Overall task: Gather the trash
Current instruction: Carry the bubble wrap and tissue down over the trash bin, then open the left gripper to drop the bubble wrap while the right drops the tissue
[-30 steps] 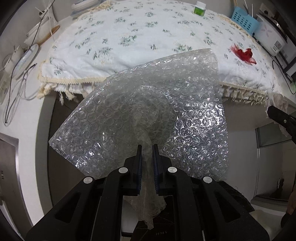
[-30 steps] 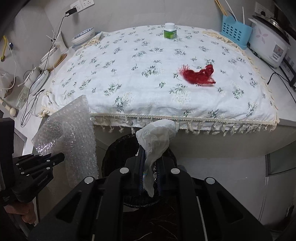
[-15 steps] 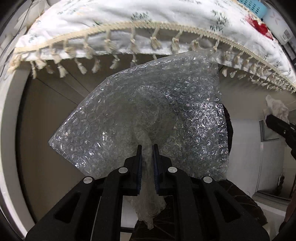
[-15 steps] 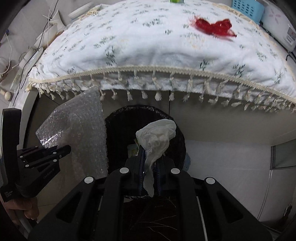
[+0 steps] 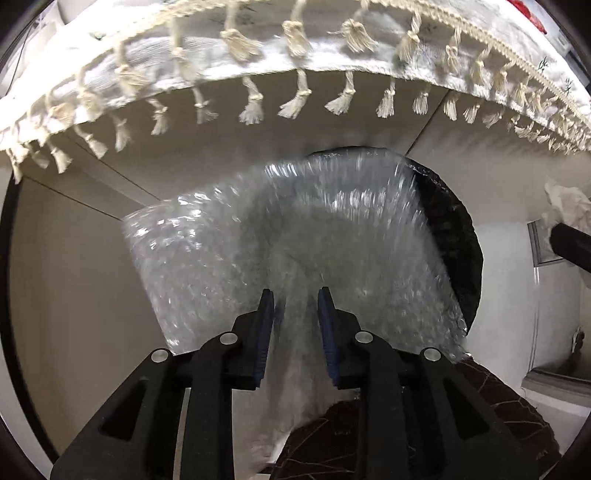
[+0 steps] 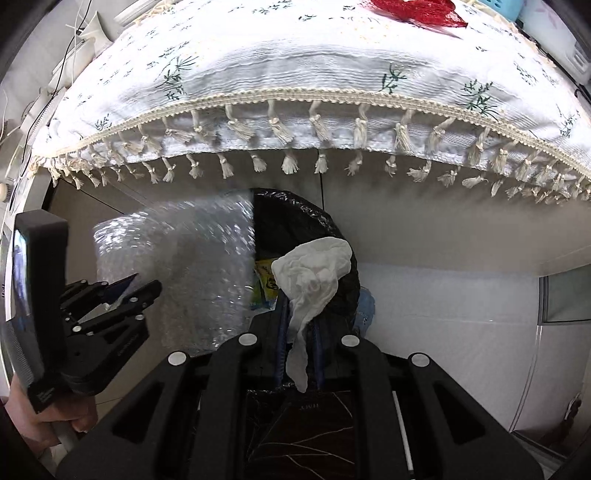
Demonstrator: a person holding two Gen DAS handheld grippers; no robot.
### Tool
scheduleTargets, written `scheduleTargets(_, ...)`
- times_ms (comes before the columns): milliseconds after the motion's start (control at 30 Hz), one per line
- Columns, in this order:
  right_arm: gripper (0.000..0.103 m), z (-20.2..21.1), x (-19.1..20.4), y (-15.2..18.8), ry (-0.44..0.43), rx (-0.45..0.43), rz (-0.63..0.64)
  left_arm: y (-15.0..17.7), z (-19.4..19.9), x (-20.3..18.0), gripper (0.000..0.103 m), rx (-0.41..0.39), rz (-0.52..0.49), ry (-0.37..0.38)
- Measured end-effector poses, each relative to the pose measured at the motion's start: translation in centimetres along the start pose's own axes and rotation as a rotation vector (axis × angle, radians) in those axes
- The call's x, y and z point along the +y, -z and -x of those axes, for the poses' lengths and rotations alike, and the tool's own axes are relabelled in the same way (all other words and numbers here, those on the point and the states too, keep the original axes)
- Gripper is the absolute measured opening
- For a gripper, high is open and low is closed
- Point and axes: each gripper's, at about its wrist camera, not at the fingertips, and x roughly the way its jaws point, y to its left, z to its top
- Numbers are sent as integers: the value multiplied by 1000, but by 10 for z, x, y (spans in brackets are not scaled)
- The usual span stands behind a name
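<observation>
- Fringed white tablecloth with small green sprigs and cream tassels (image 6: 295, 85): it now arches across 10 to 2 o'clock in both wrist views, where a second ago its whole top showed. Both grippers have dropped below the table edge, down to bin level.
- Black round bin with a crinkly black liner (image 6: 295, 218): sits under the table edge, at about 12 o'clock from the right gripper; a yellow printed wrapper shows inside it.
- Clear sheet of bubble wrap (image 5: 295, 236): limp, glossy, pimpled film, now motion-blurred and sagging across the bin's left rim. It was pinched tight half a second ago.
- Left gripper (image 5: 295, 306): black frame, blue pads; the jaws are opening. A fold of the wrap lies between them, but the pads look clear of it. Reads as the release: this piece is on its way into the bin.
- Right gripper (image 6: 299, 332): jaws nearly closed, still clamped on the crumpled white tissue (image 6: 314, 273), soft and creased, its tail hanging between the fingers. It hangs directly over the bin mouth; letting go seems the likely next move.
- Red net scrap (image 6: 417, 11): loose mesh, on the cloth at 12 o'clock. Judged still to be collected.
</observation>
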Motion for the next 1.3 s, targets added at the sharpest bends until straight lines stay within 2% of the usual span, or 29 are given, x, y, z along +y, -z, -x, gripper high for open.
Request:
scheduleTargets(133, 11, -1, -4, 0, -1, 4, 1, -1, -2, -6, 31, -14, -2, 12)
scheduleTargets(233, 11, 2, -9, 0, -6, 8, 4, -5, 3, -11, 39, -33, 4, 23)
scheduleTargets(433, 11, -5, 0, -11, -20, 4, 17, -18, 25, -2, 60, -77, 38, 46)
scheduleTargets(500, 11, -5, 4, -17, -26, 0, 21, -23, 32, 0, 74, -99, 52, 45)
scheduleTargets(667, 11, -7, 21, -28, -38, -11, 43, -26, 51, 10, 89, -136, 77, 61)
scheduleTargets(767, 11, -10, 28, -32, -46, -5, 56, -27, 59, 18, 94, -150, 97, 62)
scheduleTargets(1033, 16, -25, 48, -37, -42, 16, 89, -25, 68, 38, 97, -147, 136, 57)
scheduleTargets(1233, 34, -25, 47, -34, -21, 6, 91, -24, 63, 47, 97, -140, 161, 59)
scheduleTargets(1300, 45, -24, 46, -35, -19, -5, 84, -24, 62, 47, 97, -136, 164, 62)
